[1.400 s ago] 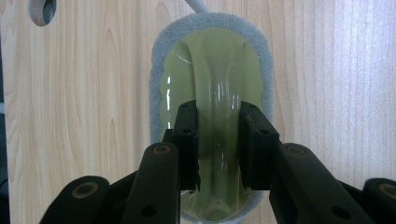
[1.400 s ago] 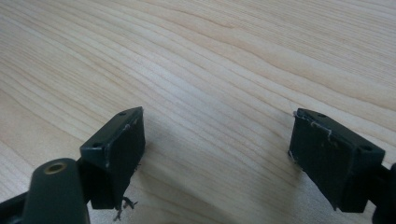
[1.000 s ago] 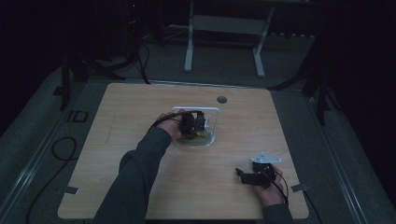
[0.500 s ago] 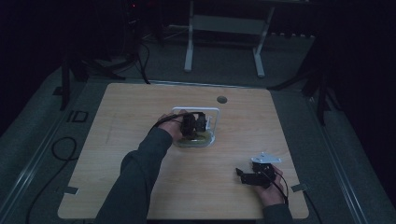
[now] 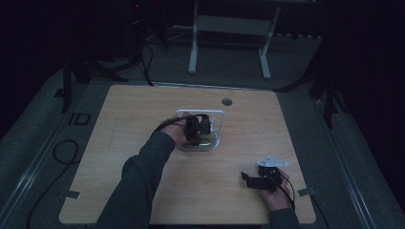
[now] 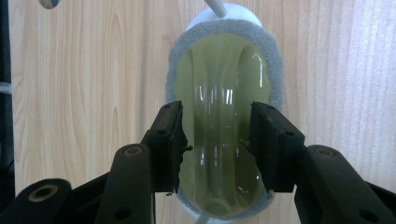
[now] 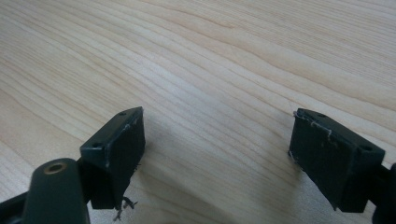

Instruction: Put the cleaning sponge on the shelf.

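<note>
1 wooden surface (image 5: 143,191), 2 tongs. Left tongs (image 6: 217,140) at centre, jaws just been opening, now apart w/ 1 yellow-green sponge (image 6: 224,74) between, pads not pressing; sponge sits in 1 white rack (image 5: 217,114). Right tongs (image 7: 217,158) near-right, wide, holding nothing.
</note>
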